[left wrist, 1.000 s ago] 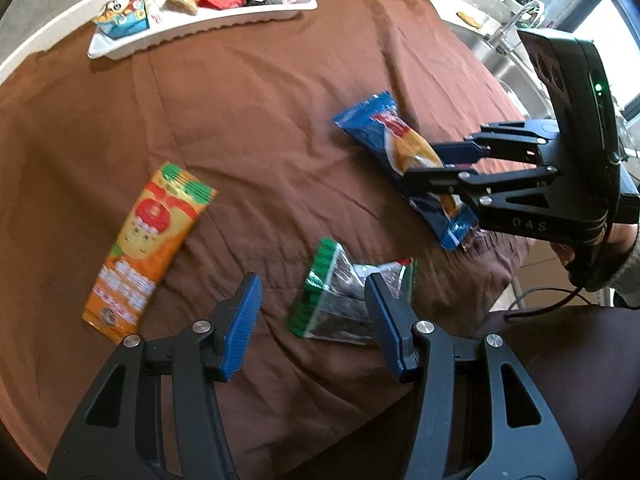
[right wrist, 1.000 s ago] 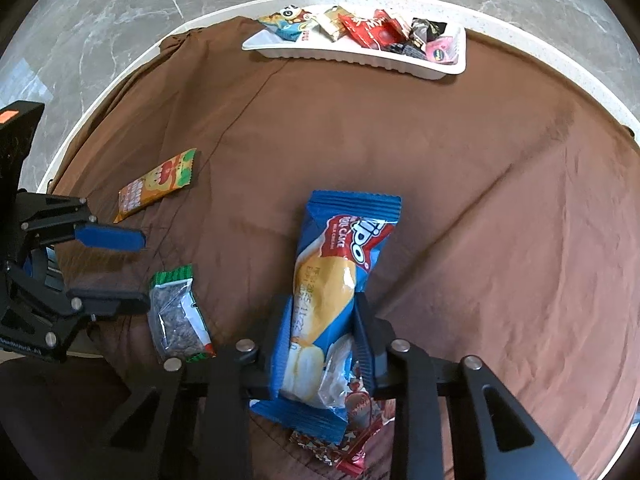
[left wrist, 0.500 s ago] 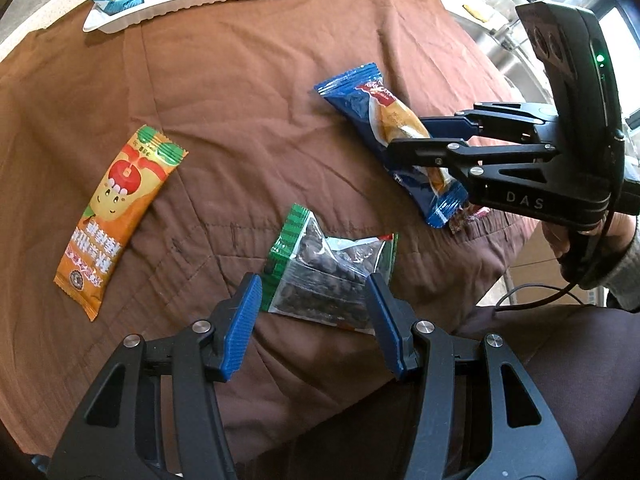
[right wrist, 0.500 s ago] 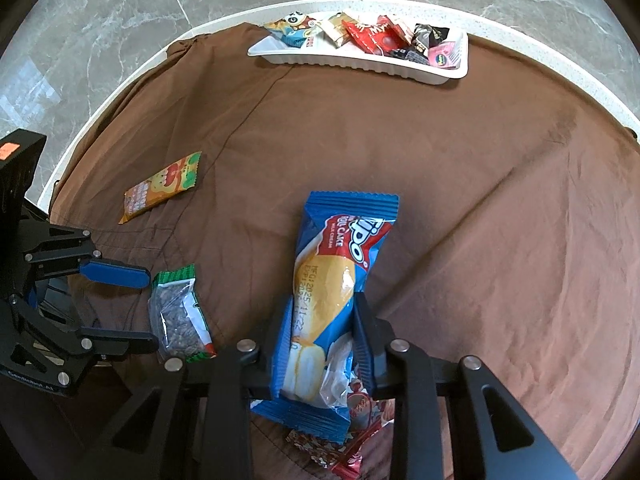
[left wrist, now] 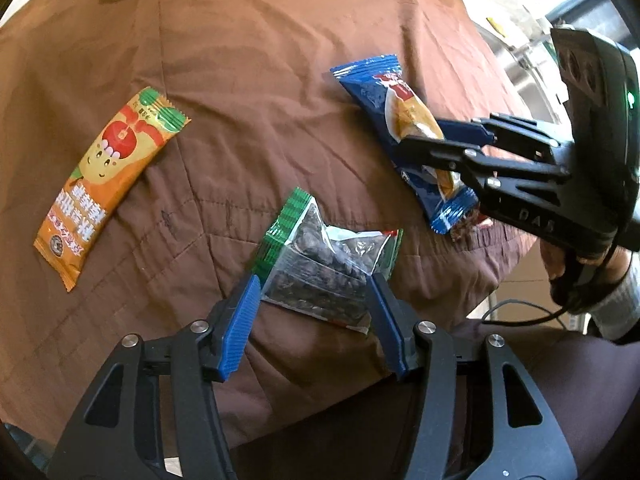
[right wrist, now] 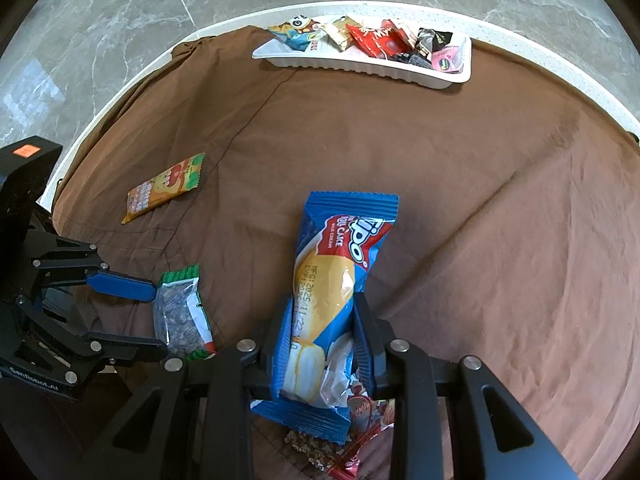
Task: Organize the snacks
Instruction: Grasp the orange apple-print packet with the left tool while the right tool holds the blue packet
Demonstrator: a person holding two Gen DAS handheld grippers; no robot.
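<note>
A clear seed packet with green ends (left wrist: 320, 264) lies on the brown cloth near the table's front edge. My left gripper (left wrist: 312, 280) stands open astride it, one blue pad at each side and neither pressing. From the right wrist view the left gripper (right wrist: 154, 320) brackets the seed packet (right wrist: 180, 312) from the left. My right gripper (right wrist: 323, 304) is shut on the lower half of a blue cake packet (right wrist: 340, 248), which rests on the cloth. In the left wrist view the right gripper (left wrist: 420, 136) clamps that blue packet (left wrist: 384, 104).
An orange snack packet (left wrist: 108, 176) lies flat to the left. A white tray (right wrist: 360, 68) with several snacks sits at the far edge. A red-and-clear wrapper (right wrist: 360, 432) lies under the blue packet's near end. A hand (left wrist: 560, 276) holds the right gripper beyond the table edge.
My left gripper has rolled and come closer over the seed packet, which now sits between its pads instead of ahead of them. The right gripper and blue packet have stayed put.
</note>
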